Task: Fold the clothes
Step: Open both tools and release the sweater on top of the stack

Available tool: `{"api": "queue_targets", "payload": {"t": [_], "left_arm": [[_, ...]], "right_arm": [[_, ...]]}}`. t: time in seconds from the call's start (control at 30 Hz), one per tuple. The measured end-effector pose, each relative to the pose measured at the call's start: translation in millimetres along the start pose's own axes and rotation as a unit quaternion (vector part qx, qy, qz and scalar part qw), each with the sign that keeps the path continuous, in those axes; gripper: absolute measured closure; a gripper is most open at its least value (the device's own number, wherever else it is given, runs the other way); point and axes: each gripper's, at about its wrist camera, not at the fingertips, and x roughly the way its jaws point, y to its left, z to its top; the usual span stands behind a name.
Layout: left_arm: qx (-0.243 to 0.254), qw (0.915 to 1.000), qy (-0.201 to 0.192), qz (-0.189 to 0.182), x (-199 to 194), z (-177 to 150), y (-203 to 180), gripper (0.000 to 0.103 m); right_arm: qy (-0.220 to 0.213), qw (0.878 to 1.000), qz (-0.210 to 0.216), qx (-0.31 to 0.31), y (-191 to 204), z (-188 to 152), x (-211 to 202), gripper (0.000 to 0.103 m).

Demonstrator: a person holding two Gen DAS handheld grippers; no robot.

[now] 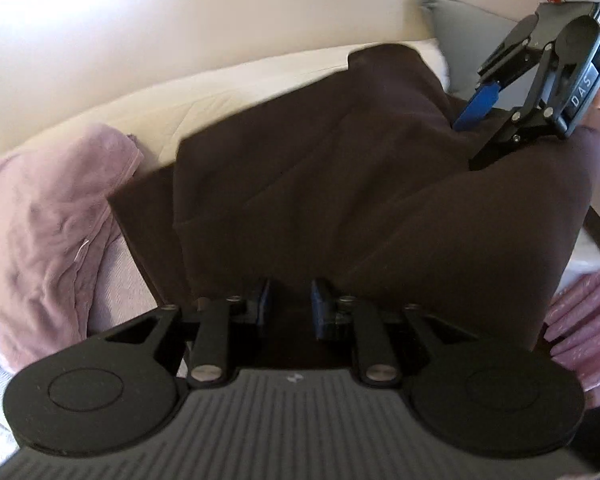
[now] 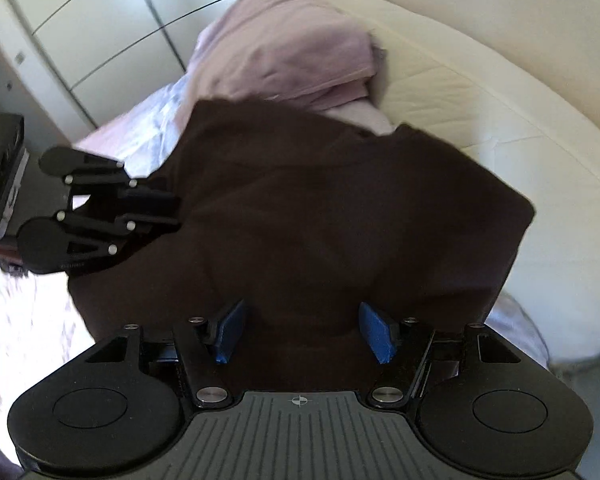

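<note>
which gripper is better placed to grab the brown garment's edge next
Probably the left gripper: its pads sit nearly together at the brown garment's near edge. The right gripper is open wide over it.

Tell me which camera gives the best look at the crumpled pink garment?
The left wrist view: the crumpled pink garment lies unblocked on the pale bed, its folds and seams sharp. The right wrist view shows it farther off, blurrier, its near edge hidden behind the dark brown cloth.

Soft daylight, glare upper left, motion blur, fisheye-curved edges.
</note>
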Motion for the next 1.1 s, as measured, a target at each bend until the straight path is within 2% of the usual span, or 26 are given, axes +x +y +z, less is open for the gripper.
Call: {"api": "queue_targets", "payload": {"t": [0.07, 0.2, 0.37, 0.43, 0.6, 0.73, 0.9, 0.97, 1.03, 1.1], "left_arm": [[-0.008, 0.9999, 0.007, -0.011, -7.2, -15.8, -12.1, 0.087], [-0.005, 1.0000, 0.007, -0.004, -12.0, -23.3, -23.4, 0.087], [0.001, 0.9999, 0.005, 0.010, -16.9, -29.6, -36.0, 0.087], [0.003, 0.9999, 0.005, 0.015, -18.8, -32.2, -41.1, 0.087], [0.006, 0.9995, 0.005, 0.030, -13.3, -38.0, -50.9, 0.088], [-0.001, 0.9986, 0.014, 0.050, -10.3, -41.9, -62.7, 0.088], [-0.012, 0.9971, 0.032, 0.068, -11.0, -10.8, -65.5, 0.088], [-0.025, 0.9977, 0.022, 0.058, -8.8, 6.6, -65.0, 0.088], [-0.040, 0.9977, 0.028, 0.047, 4.8, 19.9, -64.2, 0.093], [-0.048, 0.9971, 0.037, 0.047, 19.4, 25.3, -61.2, 0.093]], "right_arm": [[-0.005, 1.000, -0.012, -0.014, 15.2, -14.1, -6.0, 0.037], [-0.013, 0.999, -0.025, -0.019, 31.2, -32.6, -7.6, 0.036], [-0.039, 0.998, -0.054, -0.019, 42.8, -34.4, -6.8, 0.036], [-0.044, 0.997, -0.059, -0.013, 38.1, -26.9, -6.9, 0.036], [-0.056, 0.996, -0.068, -0.014, 47.1, -36.2, -9.1, 0.036], [-0.050, 0.996, -0.053, -0.043, 47.0, -32.0, -6.9, 0.035], [-0.031, 0.998, -0.020, -0.058, 37.9, -26.2, -8.4, 0.034], [-0.031, 0.998, -0.002, -0.051, 25.9, -21.0, -9.1, 0.033], [-0.033, 0.998, 0.010, -0.046, 14.0, -18.9, -13.6, 0.033], [-0.037, 0.998, 0.019, -0.045, 6.3, -15.8, -14.5, 0.033]]}}
